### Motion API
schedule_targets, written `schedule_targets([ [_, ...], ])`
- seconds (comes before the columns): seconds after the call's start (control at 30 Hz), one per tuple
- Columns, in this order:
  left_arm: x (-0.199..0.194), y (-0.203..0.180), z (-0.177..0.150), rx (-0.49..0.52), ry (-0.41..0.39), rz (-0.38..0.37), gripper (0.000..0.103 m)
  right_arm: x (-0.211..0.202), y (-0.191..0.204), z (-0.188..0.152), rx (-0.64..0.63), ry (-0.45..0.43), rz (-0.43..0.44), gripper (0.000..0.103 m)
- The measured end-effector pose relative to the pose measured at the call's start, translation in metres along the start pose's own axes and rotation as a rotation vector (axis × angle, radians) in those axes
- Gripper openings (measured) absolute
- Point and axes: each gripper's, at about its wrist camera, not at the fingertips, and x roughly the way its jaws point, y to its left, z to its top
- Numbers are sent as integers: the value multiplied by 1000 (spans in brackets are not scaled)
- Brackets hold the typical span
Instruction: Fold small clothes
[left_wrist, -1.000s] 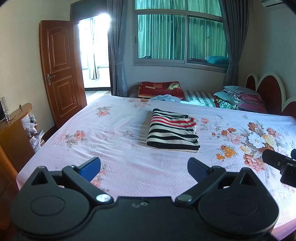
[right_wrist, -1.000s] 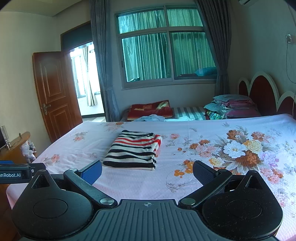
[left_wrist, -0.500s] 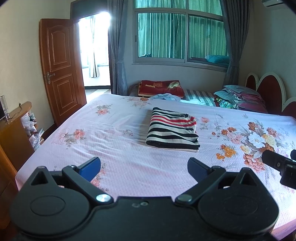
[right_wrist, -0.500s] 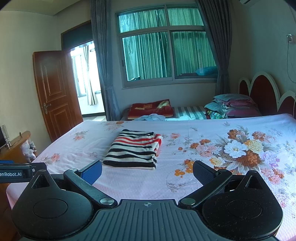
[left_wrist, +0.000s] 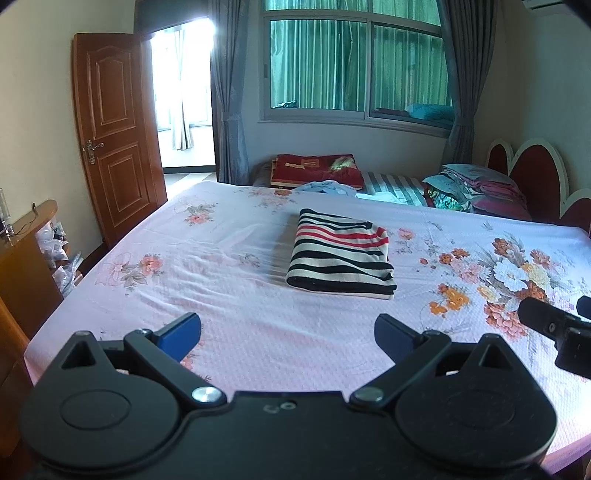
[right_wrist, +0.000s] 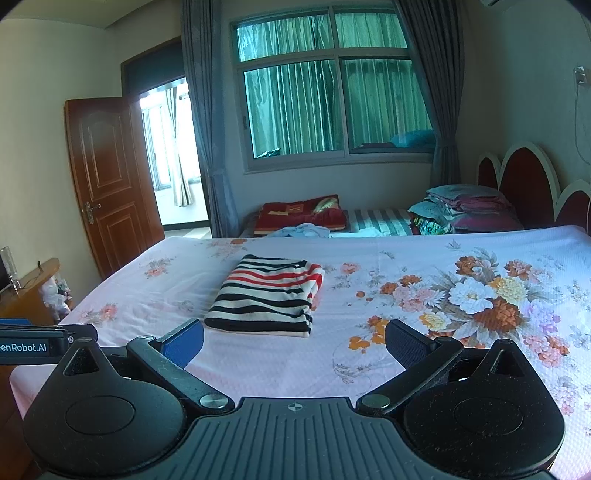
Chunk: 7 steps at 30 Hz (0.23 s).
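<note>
A small garment with black, white and red stripes lies folded into a neat rectangle in the middle of the pink floral bed sheet. My left gripper is open and holds nothing; it hovers over the near edge of the bed, short of the garment. My right gripper is also open and holds nothing, its fingers just in front of the garment's near edge. In the left wrist view the right gripper's tip shows at the right edge; in the right wrist view the left gripper's side shows at the left edge.
A wooden cabinet stands left of the bed beside an open wooden door. Behind the bed are a red blanket, a light blue cloth and stacked pillows by the red headboard.
Both grippers have drifted very slightly; the folded garment has not moved and both stay open.
</note>
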Motion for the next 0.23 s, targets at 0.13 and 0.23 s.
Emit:
schedule_targets([
  [0.13, 8, -1, 1, 12, -10, -29, 100, 7, -2, 0, 4, 12, -6, 103],
  [0.23, 23, -2, 4, 24, -4, -26, 100, 15, -6, -2, 7, 27, -21, 103],
])
